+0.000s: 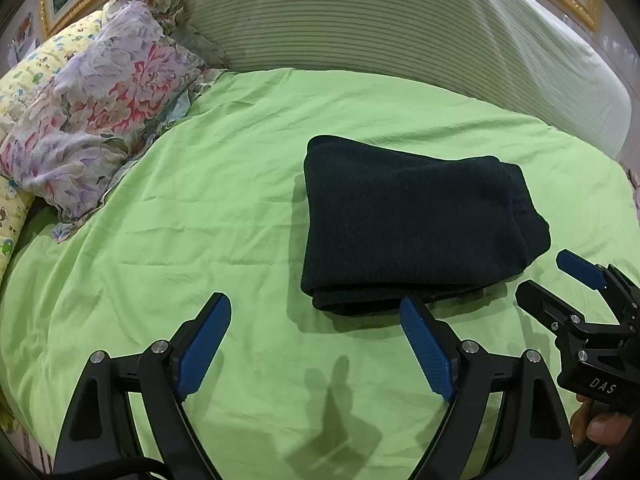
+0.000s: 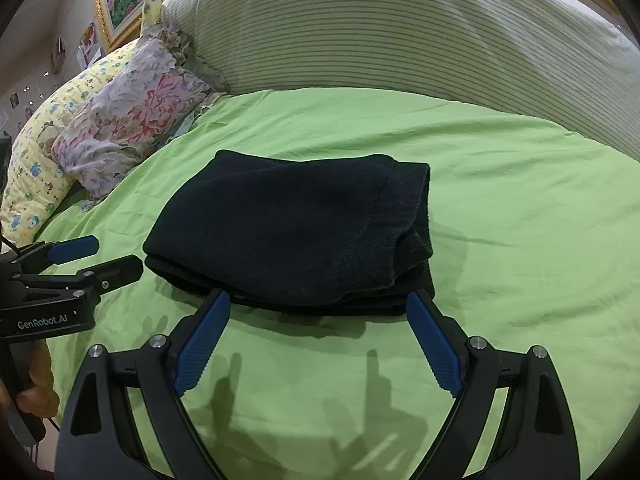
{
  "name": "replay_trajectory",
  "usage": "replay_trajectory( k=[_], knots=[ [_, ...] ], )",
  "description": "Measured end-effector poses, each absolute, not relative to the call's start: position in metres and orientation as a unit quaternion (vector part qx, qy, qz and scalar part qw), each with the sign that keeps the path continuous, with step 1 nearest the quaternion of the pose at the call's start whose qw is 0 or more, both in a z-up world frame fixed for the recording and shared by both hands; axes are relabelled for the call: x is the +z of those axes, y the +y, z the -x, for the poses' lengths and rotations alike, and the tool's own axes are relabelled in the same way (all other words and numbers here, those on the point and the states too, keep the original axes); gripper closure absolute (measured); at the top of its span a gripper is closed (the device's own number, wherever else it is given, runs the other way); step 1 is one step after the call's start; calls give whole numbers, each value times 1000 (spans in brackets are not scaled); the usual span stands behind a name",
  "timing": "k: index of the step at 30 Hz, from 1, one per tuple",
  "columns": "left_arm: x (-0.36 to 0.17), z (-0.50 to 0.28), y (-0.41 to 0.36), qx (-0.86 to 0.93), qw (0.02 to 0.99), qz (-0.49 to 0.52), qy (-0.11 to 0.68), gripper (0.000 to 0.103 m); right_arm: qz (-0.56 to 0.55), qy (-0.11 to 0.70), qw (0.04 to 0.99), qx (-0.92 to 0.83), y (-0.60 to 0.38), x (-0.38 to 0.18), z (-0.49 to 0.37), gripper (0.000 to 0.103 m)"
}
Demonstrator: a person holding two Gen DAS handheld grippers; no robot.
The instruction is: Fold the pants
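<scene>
The dark navy pants point(image 1: 412, 224) lie folded into a thick rectangular stack on the green bed sheet point(image 1: 200, 220); they also show in the right wrist view point(image 2: 296, 232). My left gripper point(image 1: 316, 308) is open and empty, just in front of and left of the stack. My right gripper point(image 2: 318, 304) is open and empty, its fingertips close to the stack's near edge. The right gripper also shows at the right of the left wrist view point(image 1: 548, 276), and the left gripper at the left of the right wrist view point(image 2: 116, 254).
A floral pillow point(image 1: 92, 112) and a yellow patterned pillow point(image 2: 36, 160) lie at the back left. A striped rolled cushion point(image 1: 400, 32) runs along the back of the bed. Framed pictures hang on the wall behind.
</scene>
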State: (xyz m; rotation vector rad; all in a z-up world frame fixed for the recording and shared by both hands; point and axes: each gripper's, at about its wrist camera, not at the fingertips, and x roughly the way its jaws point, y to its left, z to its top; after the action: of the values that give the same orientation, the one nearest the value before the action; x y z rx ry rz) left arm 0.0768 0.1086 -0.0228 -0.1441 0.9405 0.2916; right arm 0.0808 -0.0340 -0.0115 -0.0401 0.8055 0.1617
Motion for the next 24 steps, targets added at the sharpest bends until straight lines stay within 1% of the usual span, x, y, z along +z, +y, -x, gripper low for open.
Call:
replay_trajectory(
  k=[24],
  knots=[
    [-23, -76, 108, 139, 877, 68, 456, 14, 25, 392, 916, 79, -29, -11, -80, 13]
  ],
)
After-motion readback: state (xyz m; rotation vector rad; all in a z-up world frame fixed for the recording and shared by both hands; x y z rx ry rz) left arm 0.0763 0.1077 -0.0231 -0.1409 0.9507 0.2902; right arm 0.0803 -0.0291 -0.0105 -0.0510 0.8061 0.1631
